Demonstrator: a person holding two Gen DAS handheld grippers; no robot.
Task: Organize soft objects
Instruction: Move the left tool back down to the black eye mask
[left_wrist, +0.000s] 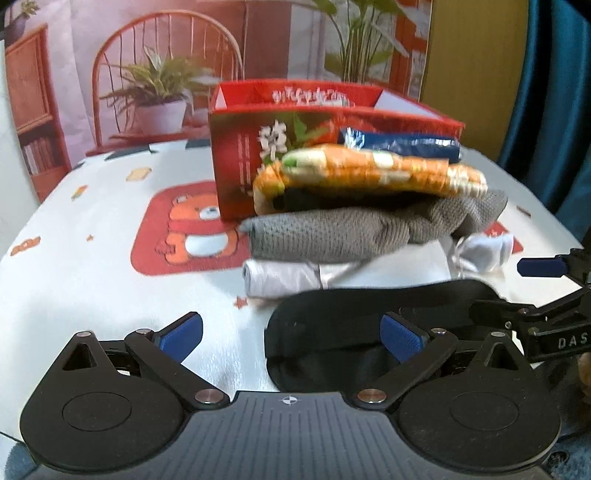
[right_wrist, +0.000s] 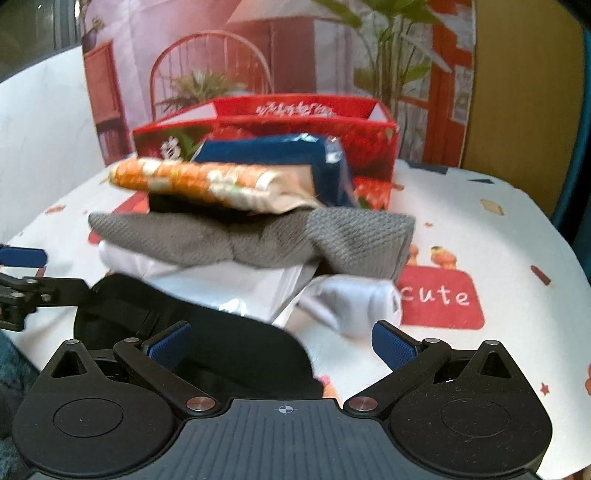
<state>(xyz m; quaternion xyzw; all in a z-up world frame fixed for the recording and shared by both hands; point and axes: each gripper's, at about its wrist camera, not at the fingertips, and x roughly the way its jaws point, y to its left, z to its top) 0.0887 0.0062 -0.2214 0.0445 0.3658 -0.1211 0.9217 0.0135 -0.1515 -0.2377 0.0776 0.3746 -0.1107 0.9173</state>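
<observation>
Left wrist view: left gripper (left_wrist: 291, 334) jaws spread wide, holding nothing, low over the worktop (left_wrist: 92, 295). Soft pile ahead: orange patterned cloth (left_wrist: 369, 173) on ribbed grey knit (left_wrist: 325, 236), white fabric (left_wrist: 280, 278) beneath, probably staged for the red box (left_wrist: 236, 166). Right wrist view: right gripper (right_wrist: 282, 341) likewise wide, empty, over a smooth black padded piece (right_wrist: 229, 343).
</observation>
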